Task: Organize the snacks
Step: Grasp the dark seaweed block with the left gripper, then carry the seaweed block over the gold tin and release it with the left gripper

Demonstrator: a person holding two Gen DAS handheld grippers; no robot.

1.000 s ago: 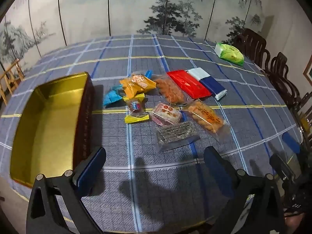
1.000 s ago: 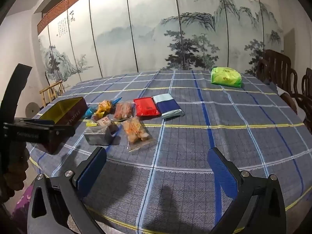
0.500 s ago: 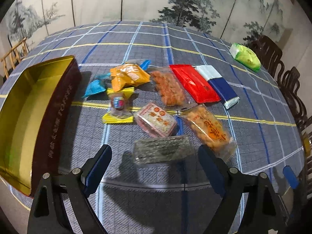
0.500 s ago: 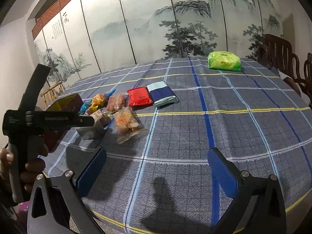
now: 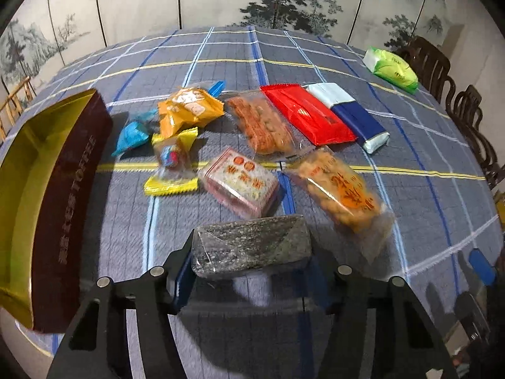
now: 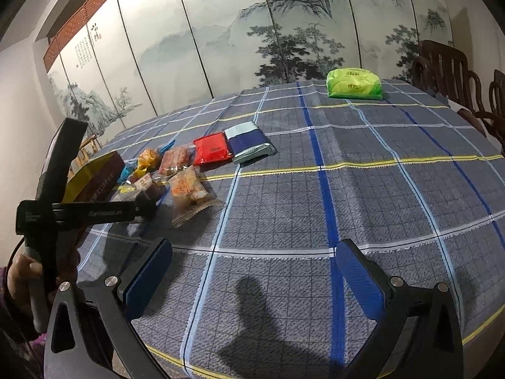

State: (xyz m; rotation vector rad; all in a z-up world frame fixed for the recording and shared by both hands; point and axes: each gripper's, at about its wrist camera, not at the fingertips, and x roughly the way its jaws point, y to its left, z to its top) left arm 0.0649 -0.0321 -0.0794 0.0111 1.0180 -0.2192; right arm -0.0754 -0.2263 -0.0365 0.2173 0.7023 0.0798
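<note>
Between L gripper (image 5: 249, 271) pads: dark speckled pkt (image 5: 251, 244)

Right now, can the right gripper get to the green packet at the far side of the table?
Probably yes. The right gripper is open and empty, and only bare tablecloth lies between it and the green packet. It is a long way off, though, so the arm must stretch.

"TOFFEE" is read in gold on the dark side of the open tin (image 5: 74, 195) — the characters before it and those printed on the snack packets cannot be made out.
</note>
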